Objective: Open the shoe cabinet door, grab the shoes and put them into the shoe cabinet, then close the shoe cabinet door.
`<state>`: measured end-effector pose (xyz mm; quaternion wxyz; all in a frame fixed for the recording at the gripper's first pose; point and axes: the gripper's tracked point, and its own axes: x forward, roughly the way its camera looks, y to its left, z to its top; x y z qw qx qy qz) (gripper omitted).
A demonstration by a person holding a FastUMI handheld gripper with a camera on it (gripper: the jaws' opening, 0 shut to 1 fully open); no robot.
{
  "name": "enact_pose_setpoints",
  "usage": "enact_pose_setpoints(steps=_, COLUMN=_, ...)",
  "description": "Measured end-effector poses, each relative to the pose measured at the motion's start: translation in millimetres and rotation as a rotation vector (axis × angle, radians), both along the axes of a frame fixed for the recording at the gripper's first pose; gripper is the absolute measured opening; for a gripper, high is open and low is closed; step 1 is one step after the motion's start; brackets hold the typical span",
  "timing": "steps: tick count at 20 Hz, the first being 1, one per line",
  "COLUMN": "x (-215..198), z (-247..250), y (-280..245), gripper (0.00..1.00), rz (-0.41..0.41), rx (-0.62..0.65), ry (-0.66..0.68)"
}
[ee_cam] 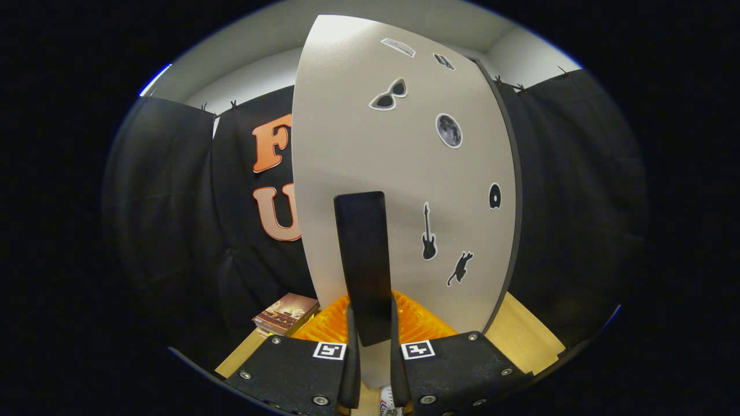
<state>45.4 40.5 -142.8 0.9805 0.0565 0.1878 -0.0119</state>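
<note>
Gripper, seen from its own camera, looking forward along the two fingers. The fingers stand close together and nearly parallel, with a narrow gap between them. A dark upright handle on the cabinet door sits in that gap, and both fingers press against its lower end, one on each side. Each finger mount carries a square marker on its top face. The gripper points straight at the door face, level and untilted.
</note>
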Motion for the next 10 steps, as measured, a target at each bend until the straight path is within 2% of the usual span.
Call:
enact_pose_setpoints(steps=5, x=-22.3, z=6.1, y=-24.9, gripper=0.19, rz=-0.039, rx=-0.014, ry=-0.003)
enact_pose_setpoints(steps=10, x=-34.8, z=8.1, y=-48.4, gripper=0.16, rz=-0.121, rx=-0.020, ry=-0.004)
